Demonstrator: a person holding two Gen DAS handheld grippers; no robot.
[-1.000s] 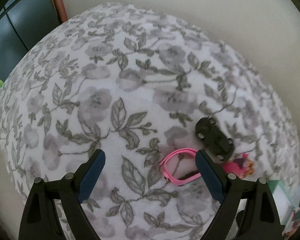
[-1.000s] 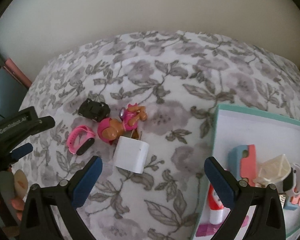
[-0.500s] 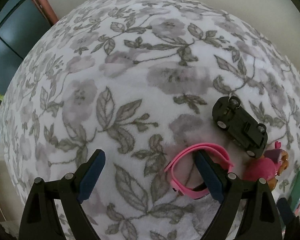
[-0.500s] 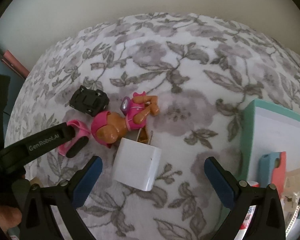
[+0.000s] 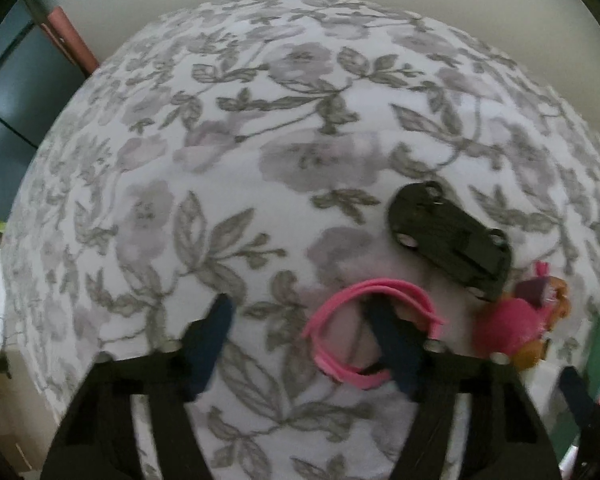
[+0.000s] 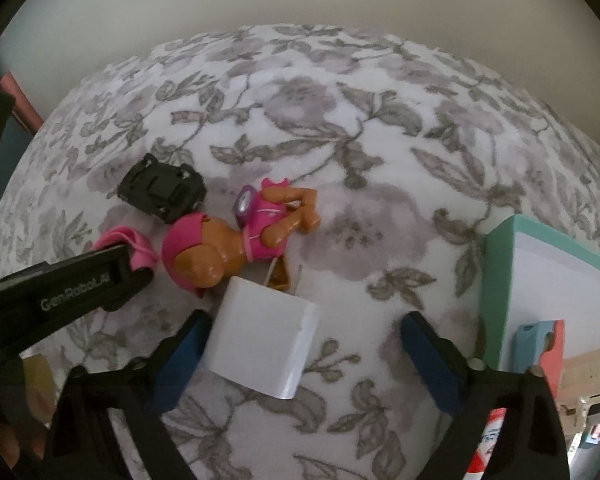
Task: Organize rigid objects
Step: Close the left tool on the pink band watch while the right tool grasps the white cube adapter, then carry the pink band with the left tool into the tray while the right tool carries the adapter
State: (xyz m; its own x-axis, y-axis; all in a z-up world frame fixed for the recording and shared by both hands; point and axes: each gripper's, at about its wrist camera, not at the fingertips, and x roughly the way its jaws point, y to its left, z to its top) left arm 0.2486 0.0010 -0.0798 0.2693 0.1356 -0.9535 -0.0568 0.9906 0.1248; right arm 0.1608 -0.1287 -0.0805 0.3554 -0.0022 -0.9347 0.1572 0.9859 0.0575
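Observation:
On the floral cloth (image 5: 260, 152) a pink wristband (image 5: 396, 289) lies beside a black toy car (image 5: 448, 240) and a pink-and-brown toy dog (image 5: 516, 320). My left gripper (image 5: 300, 304) points down at the band. Its jaws are closing, the right finger sits inside the band's loop, and the left finger is still clear of it. In the right wrist view a white charger block (image 6: 260, 344) lies between the jaws of my right gripper (image 6: 306, 320). These are closing too: the left pad is at the block's side, the right pad well apart.
A teal-rimmed tray (image 6: 500, 280) at the right holds several small items. The car (image 6: 162, 192), dog (image 6: 236, 240) and band (image 6: 128, 240) cluster just beyond the block. My left gripper's body (image 6: 60, 292) reaches in from the left. A wall runs behind the cloth.
Both grippers have come lower and closer to the cloth. The left jaws have narrowed, with one finger now inside the band's loop. The right jaws have narrowed around the white block.

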